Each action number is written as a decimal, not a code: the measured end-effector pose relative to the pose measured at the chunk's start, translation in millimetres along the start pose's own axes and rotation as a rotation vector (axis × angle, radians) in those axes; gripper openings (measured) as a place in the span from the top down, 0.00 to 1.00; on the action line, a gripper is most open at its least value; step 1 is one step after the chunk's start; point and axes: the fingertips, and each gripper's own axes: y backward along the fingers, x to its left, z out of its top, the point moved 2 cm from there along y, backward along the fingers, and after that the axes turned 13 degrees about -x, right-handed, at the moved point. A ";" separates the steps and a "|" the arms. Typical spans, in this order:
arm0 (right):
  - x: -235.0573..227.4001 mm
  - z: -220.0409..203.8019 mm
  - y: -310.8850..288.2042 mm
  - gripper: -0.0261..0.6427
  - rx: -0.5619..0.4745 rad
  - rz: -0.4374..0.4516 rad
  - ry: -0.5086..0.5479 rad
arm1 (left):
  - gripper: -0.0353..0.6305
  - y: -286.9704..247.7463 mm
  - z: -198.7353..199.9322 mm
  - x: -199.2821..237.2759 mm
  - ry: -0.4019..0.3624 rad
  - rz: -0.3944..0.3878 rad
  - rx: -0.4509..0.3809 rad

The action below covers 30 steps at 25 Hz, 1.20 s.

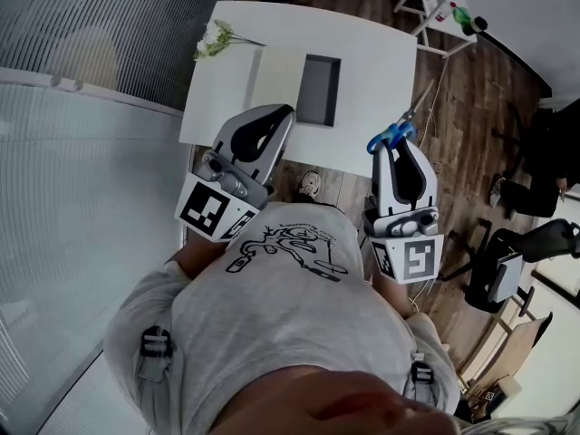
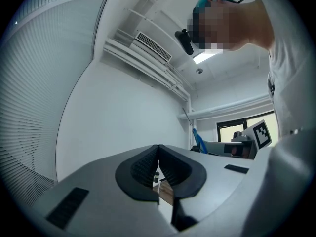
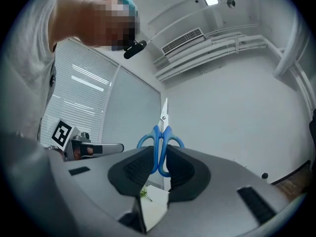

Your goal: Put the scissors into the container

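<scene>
We have the scissors (image 3: 160, 141) in the right gripper (image 3: 159, 154). Its jaws are clamped across the two blue handle loops, and the closed blades point away from them. In the head view the scissors (image 1: 391, 135) hang in the air over the bench's near right corner, not yet above the container (image 1: 319, 91). The left gripper (image 2: 158, 156) has its jaws together on nothing and is held off the near edge.

We judge the scissors light and stiff, steel blades on smooth plastic loops. Gripped at the loops alone, they may swing about the pads, so we would keep them blade-forward and lower them rather than drop them. The tips are sharp enough to catch on the container's rim.

The bench (image 1: 381, 71) is plain white. The open container sits about mid-bench, dark inside, with a pale flap on its left. A flower sprig (image 1: 213, 39) lies toward the far left corner. Around us are a wooden floor (image 1: 471, 107), slatted blinds (image 1: 91, 152) to the left and an office chair (image 1: 507, 270) to the right.
</scene>
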 end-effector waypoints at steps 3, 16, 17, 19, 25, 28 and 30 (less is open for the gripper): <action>-17.8 -3.2 -8.2 0.83 -0.005 0.007 -0.007 | 0.91 -19.0 -5.3 2.3 -0.006 0.004 -0.001; -62.6 -12.9 -26.8 0.83 -0.002 0.032 -0.017 | 0.91 -61.5 -24.9 7.4 -0.006 0.030 -0.007; -63.4 -13.0 -26.7 0.83 -0.002 0.032 -0.019 | 0.91 -61.6 -24.8 6.9 -0.007 0.032 -0.005; -63.0 -14.2 -27.9 0.83 -0.003 0.034 -0.022 | 0.91 -60.0 -23.9 8.0 -0.012 0.035 -0.005; -49.9 -15.9 -37.8 0.83 -0.007 0.038 -0.017 | 0.91 -47.7 -19.8 24.7 -0.015 0.054 -0.007; -44.8 -10.7 -41.6 0.83 -0.013 0.034 -0.010 | 0.91 -46.6 -12.6 28.3 -0.021 0.049 -0.012; -40.2 -8.7 -47.0 0.83 -0.018 0.027 -0.008 | 0.91 -45.6 -8.4 34.3 -0.022 0.043 -0.016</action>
